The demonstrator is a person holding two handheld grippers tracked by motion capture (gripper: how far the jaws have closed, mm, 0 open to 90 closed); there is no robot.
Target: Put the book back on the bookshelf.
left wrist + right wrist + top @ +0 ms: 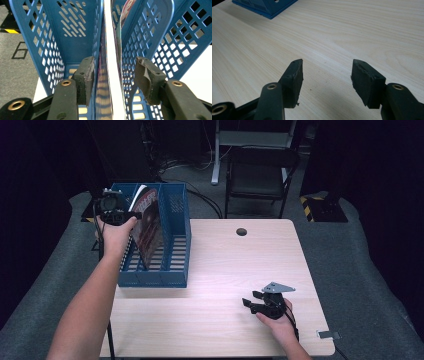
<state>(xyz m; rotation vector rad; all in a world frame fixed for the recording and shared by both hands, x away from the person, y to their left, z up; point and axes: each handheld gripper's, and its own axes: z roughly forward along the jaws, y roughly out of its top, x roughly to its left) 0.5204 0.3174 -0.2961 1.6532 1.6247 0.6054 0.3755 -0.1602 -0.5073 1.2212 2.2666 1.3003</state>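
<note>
Between your left gripper's [113, 75] parted jaws: one magazine [110, 82], standing in the blue file rack [57, 50], unpressed. Your right gripper [327, 75]: wide, empty.

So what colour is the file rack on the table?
Blue file rack, with perforated walls; clearest in the left gripper view.

Deep blue on the file rack [172, 240], pierced with rows of small square and slanted holes, slatted at the bottom. Dark reddish-brown glossy cover with red and white lettering on the magazine [148, 222], white along its page edges. Pale wood grain, light beige with faint streaks, across the tabletop [225, 270]. Matte black on the fingers [293, 82] of the right gripper [256, 301], brass-coloured rivets, grey three-cornered plate on top. Black likewise on the left gripper [112, 209]. Grey speckled carpet on the floor [360, 270], yellow-and-black striped tape at one patch.
</note>
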